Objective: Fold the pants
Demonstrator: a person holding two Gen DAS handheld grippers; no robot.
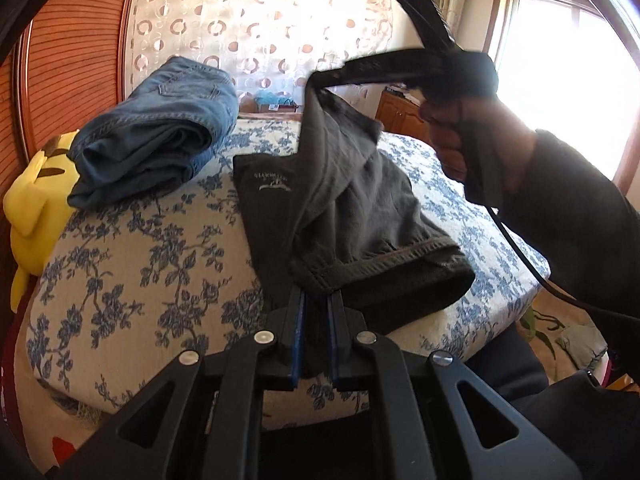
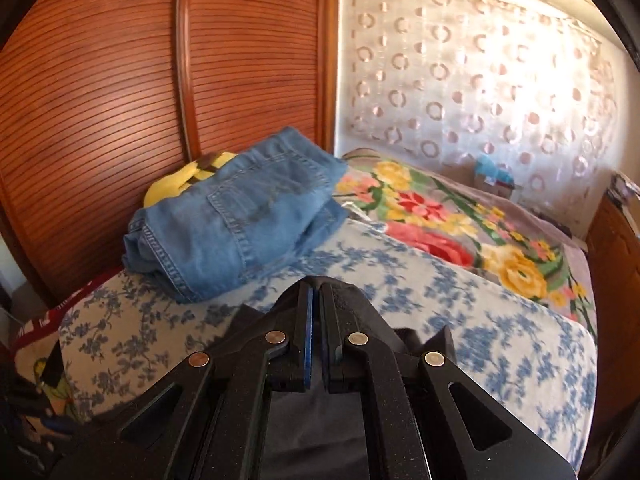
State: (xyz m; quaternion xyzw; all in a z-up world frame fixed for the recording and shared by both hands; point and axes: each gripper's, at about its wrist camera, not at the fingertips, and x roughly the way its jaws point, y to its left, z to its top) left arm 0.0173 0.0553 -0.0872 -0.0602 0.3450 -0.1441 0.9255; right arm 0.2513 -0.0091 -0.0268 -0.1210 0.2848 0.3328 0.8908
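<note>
Both tongs, left (image 1: 316, 300) and right (image 2: 318, 292), pinch soft, crumpled grey pants (image 1: 352, 216) above the floral quilted bed (image 1: 132, 272); folded denim jeans (image 1: 156, 132) lie nearby.

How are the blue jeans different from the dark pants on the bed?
The jeans are light blue denim; the dark pants are charcoal grey soft cloth. The jeans lie folded in a bundle, untouched; the pants are half lifted, pinched by the left claw and the right claw. Both rest on the flowered bedspread.
</note>
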